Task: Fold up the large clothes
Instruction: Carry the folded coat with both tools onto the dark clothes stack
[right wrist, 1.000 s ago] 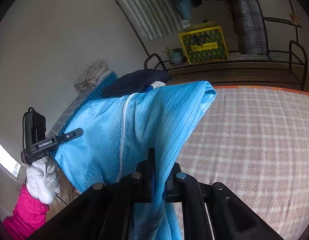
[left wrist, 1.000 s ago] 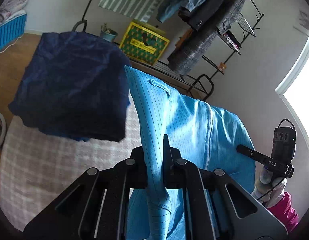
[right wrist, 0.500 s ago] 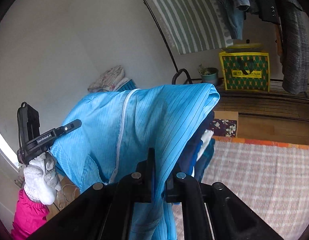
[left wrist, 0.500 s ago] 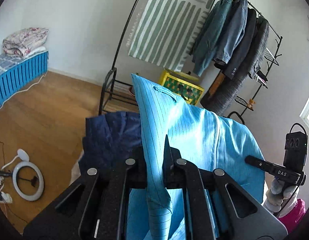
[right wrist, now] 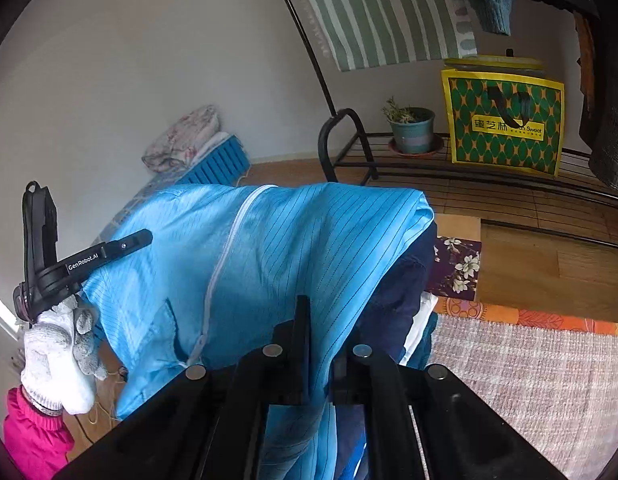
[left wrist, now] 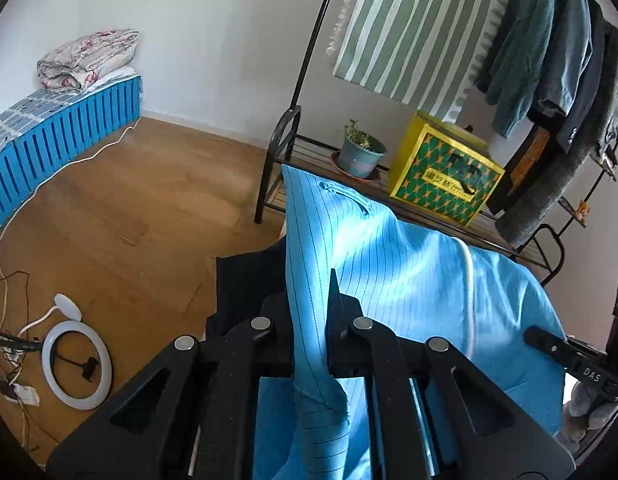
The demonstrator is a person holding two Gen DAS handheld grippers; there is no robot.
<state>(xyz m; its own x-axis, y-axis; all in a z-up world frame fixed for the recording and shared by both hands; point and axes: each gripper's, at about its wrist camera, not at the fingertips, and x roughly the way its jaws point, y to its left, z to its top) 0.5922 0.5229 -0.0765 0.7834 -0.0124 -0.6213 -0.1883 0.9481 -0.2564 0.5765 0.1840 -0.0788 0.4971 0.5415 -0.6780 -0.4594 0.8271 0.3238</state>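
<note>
Blue garment [left wrist: 389, 280] | edges pinched in left tongs [left wrist: 311, 320] and right tongs [right wrist: 321, 340] | bare wood floor [left wrist: 129, 208] beyond

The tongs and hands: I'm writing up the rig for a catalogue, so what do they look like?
Both tongs, the left tongs and the right tongs, are matte black with angular linkage arms and round silver pivot pins. Seen from the right wrist, the left one bears white "GenRobot.AI" lettering. The left hand wears a white knit glove with grey fingertips over a pink sleeve.

Soft daylight, sharp, fisheye-warped edges.
</note>
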